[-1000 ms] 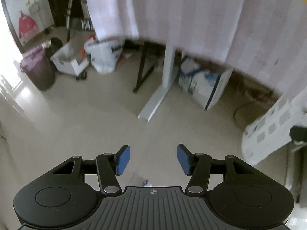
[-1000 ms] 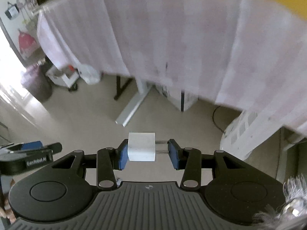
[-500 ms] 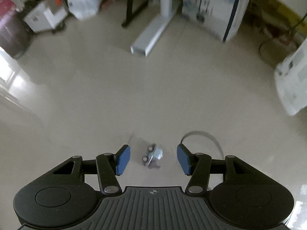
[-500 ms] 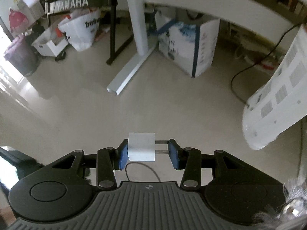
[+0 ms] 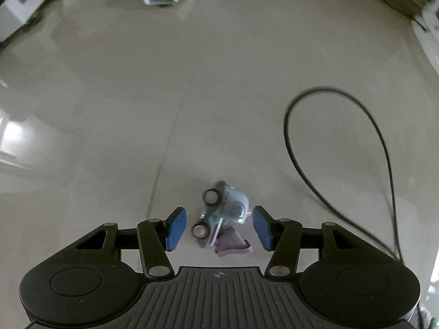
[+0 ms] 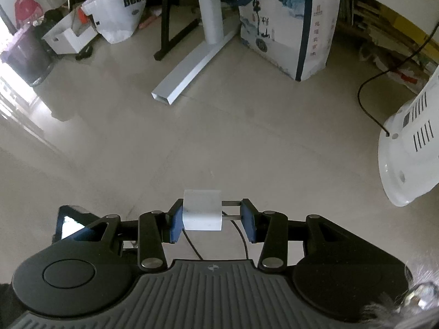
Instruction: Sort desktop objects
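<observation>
A small grey-blue toy car (image 5: 223,211) lies on its side on the beige floor in the left wrist view, wheels facing left. My left gripper (image 5: 219,227) hangs over it, open, its blue pads on either side of the car and apart from it. A small purple-grey scrap (image 5: 233,244) lies just below the car. In the right wrist view my right gripper (image 6: 211,219) is shut on a white plug adapter (image 6: 202,213): the left pad presses the white body and the right pad presses the tips of its two metal prongs.
A black cable (image 5: 337,148) loops over the floor right of the car. The right wrist view shows a white table leg and foot (image 6: 192,65), a printed paper bag (image 6: 288,24), a white shopping bag (image 6: 120,13), a white fan base (image 6: 408,148) and a dark bin (image 6: 24,54).
Both grippers have dropped from table height down to near the floor. The toy car came into view between my left fingers and grew larger. The adapter stayed gripped in my right gripper.
</observation>
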Motion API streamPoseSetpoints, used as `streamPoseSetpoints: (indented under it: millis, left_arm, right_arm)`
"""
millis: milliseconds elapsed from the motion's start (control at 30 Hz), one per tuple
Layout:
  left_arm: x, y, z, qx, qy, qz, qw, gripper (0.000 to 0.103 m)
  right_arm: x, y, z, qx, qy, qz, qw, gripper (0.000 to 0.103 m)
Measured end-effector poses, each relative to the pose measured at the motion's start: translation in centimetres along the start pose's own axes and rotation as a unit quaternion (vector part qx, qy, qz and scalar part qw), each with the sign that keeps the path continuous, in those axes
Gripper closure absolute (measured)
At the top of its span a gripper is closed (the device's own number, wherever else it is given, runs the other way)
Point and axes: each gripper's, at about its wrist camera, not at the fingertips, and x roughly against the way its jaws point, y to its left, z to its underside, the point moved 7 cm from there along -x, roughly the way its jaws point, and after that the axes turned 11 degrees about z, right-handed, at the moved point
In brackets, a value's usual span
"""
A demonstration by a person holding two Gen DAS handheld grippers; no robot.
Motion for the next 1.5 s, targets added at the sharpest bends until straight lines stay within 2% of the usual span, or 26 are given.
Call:
streamPoseSetpoints:
  millis: [100, 167, 233, 367, 400, 533, 633, 767, 933, 1033, 1100, 1133, 1167, 1233, 1467, 1500]
  left_arm:
    - [-1.2, 0.1, 0.5, 0.006, 0.023, 0.004, 0.9997, 0.052]
    - [-1.7, 0.1, 0.8, 0.004, 0.034, 0.005, 0.9994, 0.061]
    - [-2.1, -0.1, 1.1, -0.01, 0.043, 0.004, 0.999, 0.061]
    - [-2.2, -0.7, 0.9, -0.032, 0.034, 0.004, 0.9989, 0.061]
    - [-2.2, -1.0, 0.7, -0.056, 0.04, 0.014, 0.9975, 0.061]
    - [-0.4, -1.0, 0.1, -0.058, 0.021, -0.01, 0.998, 0.062]
    - [3.5, -1.2, -1.0, -0.035, -0.005, 0.001, 0.9994, 0.062]
    - [9.6, -2.3, -1.6, -0.029, -0.033, 0.022, 0.9988, 0.062]
    - [20.1, -3.0, -2.7, -0.002, -0.069, 0.047, 0.9965, 0.062]
    - [26.6, -3.1, -4.1, 0.018, -0.095, 0.052, 0.9939, 0.062]
    - [29.3, -3.1, -4.0, 0.016, -0.11, 0.049, 0.9927, 0.062]
    - [31.7, -3.0, -5.7, 0.014, -0.116, 0.049, 0.992, 0.062]
    - [34.1, -3.5, -5.9, 0.012, -0.122, 0.05, 0.9912, 0.062]
    - [36.1, -2.1, -8.0, 0.01, -0.139, 0.049, 0.9891, 0.062]
    - [49.1, -4.0, -12.1, 0.015, -0.203, 0.042, 0.9781, 0.062]
    - [50.0, -4.1, -13.1, -0.01, -0.212, 0.055, 0.9758, 0.062]
  right_arm:
    - [-0.5, -0.1, 0.3, 0.006, 0.003, 0.001, 1.0, 0.063]
    - [-0.7, -0.2, 0.4, 0.006, 0.005, 0.003, 1.0, 0.063]
    - [-0.6, -0.3, 0.5, 0.004, 0.007, 0.005, 1.0, 0.063]
    - [-0.6, -0.4, 0.5, 0.008, 0.007, 0.005, 1.0, 0.063]
    - [-0.6, -0.4, 0.6, 0.009, 0.007, 0.005, 1.0, 0.063]
    - [-0.2, -0.5, 0.7, 0.006, 0.01, 0.007, 1.0, 0.063]
    - [1.1, -0.6, 0.3, -0.001, 0.012, 0.007, 1.0, 0.063]
    - [4.1, -0.4, -0.7, 0.0, 0.009, 0.0, 1.0, 0.063]
    - [9.4, -0.4, -2.7, -0.001, 0.0, -0.005, 1.0, 0.063]
    - [13.4, -0.6, -4.1, -0.002, -0.009, -0.007, 1.0, 0.063]
    - [16.3, -0.9, -5.2, -0.001, -0.018, -0.009, 1.0, 0.063]
    - [17.7, -1.1, -5.7, 0.0, -0.022, -0.009, 1.0, 0.063]
    - [19.2, -1.2, -6.2, 0.001, -0.026, -0.01, 1.0, 0.063]
    - [22.1, -1.6, -7.1, 0.002, -0.034, -0.011, 0.999, 0.063]
    - [33.2, -3.4, -10.6, -0.006, -0.065, -0.02, 0.998, 0.063]
    - [34.7, -3.7, -11.1, -0.006, -0.071, -0.021, 0.997, 0.063]
